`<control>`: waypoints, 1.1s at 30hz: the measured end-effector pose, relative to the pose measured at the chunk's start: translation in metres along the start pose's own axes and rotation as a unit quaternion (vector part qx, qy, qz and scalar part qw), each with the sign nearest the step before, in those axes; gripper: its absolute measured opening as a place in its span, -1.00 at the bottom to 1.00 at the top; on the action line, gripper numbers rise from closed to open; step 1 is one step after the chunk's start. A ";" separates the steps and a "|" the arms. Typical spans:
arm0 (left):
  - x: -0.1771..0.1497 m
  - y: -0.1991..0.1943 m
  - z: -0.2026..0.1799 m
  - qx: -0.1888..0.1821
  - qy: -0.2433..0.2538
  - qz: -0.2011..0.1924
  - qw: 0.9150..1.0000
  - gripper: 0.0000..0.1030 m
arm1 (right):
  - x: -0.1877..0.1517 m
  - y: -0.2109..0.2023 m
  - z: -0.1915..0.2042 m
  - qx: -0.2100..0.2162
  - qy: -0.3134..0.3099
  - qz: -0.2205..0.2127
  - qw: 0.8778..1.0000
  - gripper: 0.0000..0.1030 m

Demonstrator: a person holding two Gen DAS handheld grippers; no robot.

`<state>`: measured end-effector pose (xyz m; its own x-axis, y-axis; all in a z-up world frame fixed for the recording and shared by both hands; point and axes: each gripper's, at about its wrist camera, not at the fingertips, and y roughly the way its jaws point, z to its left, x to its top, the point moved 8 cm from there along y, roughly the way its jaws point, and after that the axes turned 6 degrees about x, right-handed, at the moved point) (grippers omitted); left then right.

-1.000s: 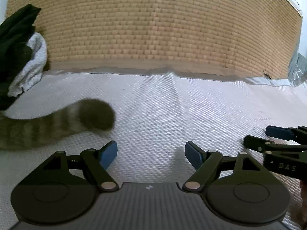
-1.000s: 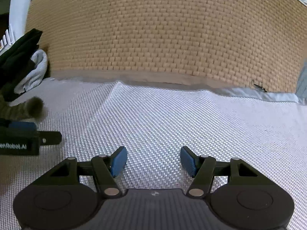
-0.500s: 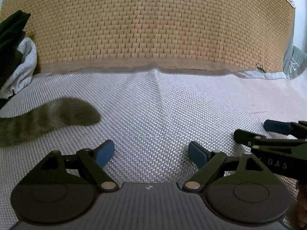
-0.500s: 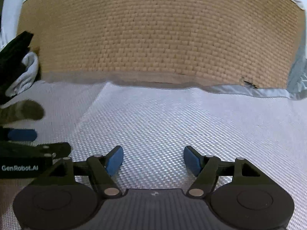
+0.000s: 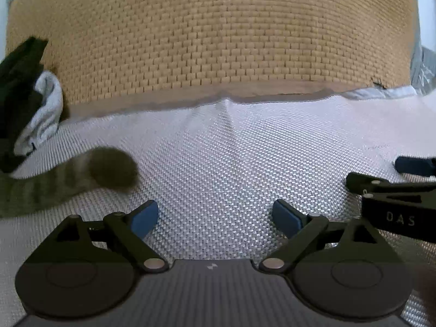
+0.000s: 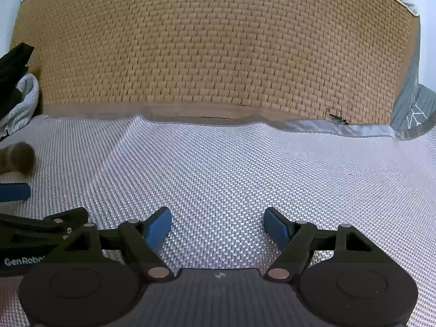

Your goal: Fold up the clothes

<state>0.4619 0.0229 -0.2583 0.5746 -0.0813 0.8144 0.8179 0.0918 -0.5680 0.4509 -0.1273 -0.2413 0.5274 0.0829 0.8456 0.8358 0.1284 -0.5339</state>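
Observation:
A black garment point(image 5: 19, 95) and a grey-white garment point(image 5: 45, 114) lie piled at the far left against the headboard; they also show in the right wrist view as black point(image 6: 12, 81) and grey point(image 6: 24, 106). My left gripper point(image 5: 215, 216) hovers over the bare woven mat, its jaws opening with nothing between them. To its right, my right gripper point(image 6: 217, 224) is likewise opening over bare mat and holds nothing. Each gripper shows at the edge of the other's view: the right gripper point(image 5: 389, 174) and the left gripper point(image 6: 41, 204).
A silver-white woven mat point(image 5: 231, 163) covers the bed, with a raised crease point(image 6: 130, 133) running across it. A tan woven headboard point(image 5: 212, 41) stands behind. A striped furry tail point(image 5: 109, 169), blurred, lies on the mat at the left, near the left gripper. A grey pillow point(image 6: 414, 111) sits far right.
Both grippers' jaws have spread wider. The left wrist view has shifted a little sideways over the mat, and the furry tail has swung slightly.

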 end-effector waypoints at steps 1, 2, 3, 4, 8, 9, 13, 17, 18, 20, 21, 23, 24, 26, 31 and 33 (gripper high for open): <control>0.000 0.000 0.002 -0.002 -0.008 0.002 1.000 0.83 | 0.001 0.001 -0.001 -0.001 -0.001 0.000 1.000 0.51; 0.001 0.000 0.004 -0.002 -0.010 0.002 1.000 0.83 | 0.002 0.003 -0.002 -0.002 -0.001 0.000 1.000 0.51; 0.001 -0.001 0.006 -0.001 -0.011 0.001 1.000 0.83 | 0.003 0.004 -0.003 -0.003 -0.002 0.000 1.000 0.51; 0.001 -0.001 0.005 0.001 -0.009 0.001 1.000 0.83 | 0.003 0.004 -0.003 -0.003 -0.002 0.000 1.000 0.51; 0.003 -0.001 0.004 -0.002 -0.014 0.000 1.000 0.83 | 0.002 0.001 -0.001 -0.004 -0.004 -0.002 1.000 0.51; 0.003 0.000 0.004 -0.002 -0.014 0.000 1.000 0.83 | 0.002 0.001 -0.001 -0.004 -0.003 -0.003 1.000 0.51; 0.005 0.001 0.004 -0.001 -0.017 -0.002 1.000 0.83 | 0.001 -0.001 0.000 -0.005 -0.004 -0.006 1.000 0.51; 0.003 0.000 0.005 0.002 -0.019 -0.008 1.000 0.83 | 0.000 -0.001 0.001 -0.009 -0.009 -0.011 1.000 0.51; 0.003 0.001 0.004 0.002 -0.018 -0.009 1.000 0.83 | 0.000 -0.001 0.001 -0.009 -0.009 -0.012 1.000 0.51; 0.003 0.001 0.005 0.003 -0.018 -0.011 1.000 0.83 | -0.001 0.000 0.000 -0.010 -0.009 -0.014 1.000 0.52; 0.003 0.002 0.006 0.003 -0.019 -0.011 1.000 0.83 | -0.001 0.000 0.000 -0.010 -0.008 -0.015 1.000 0.52; 0.003 0.002 0.006 0.002 -0.020 -0.012 1.000 0.83 | 0.000 -0.001 -0.001 -0.007 -0.005 -0.016 1.000 0.52; 0.002 0.002 0.006 0.002 -0.019 -0.012 1.000 0.83 | 0.001 -0.001 -0.001 -0.006 -0.003 -0.016 1.000 0.52; 0.002 0.002 0.006 0.001 -0.017 -0.012 1.000 0.83 | 0.001 -0.001 -0.001 -0.005 -0.002 -0.015 1.000 0.52; 0.003 0.001 0.004 0.002 -0.018 -0.012 1.000 0.83 | 0.001 -0.001 0.000 -0.006 -0.004 -0.016 1.000 0.52; 0.003 0.001 0.004 0.002 -0.017 -0.012 1.000 0.83 | 0.000 -0.001 -0.001 -0.006 -0.006 -0.017 1.000 0.52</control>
<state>0.4646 0.0266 -0.2556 0.5533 -0.0498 0.8315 0.8314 0.0943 -0.5476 0.4499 -0.1281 -0.2409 0.4976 0.0900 0.8627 0.8546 0.1196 -0.5054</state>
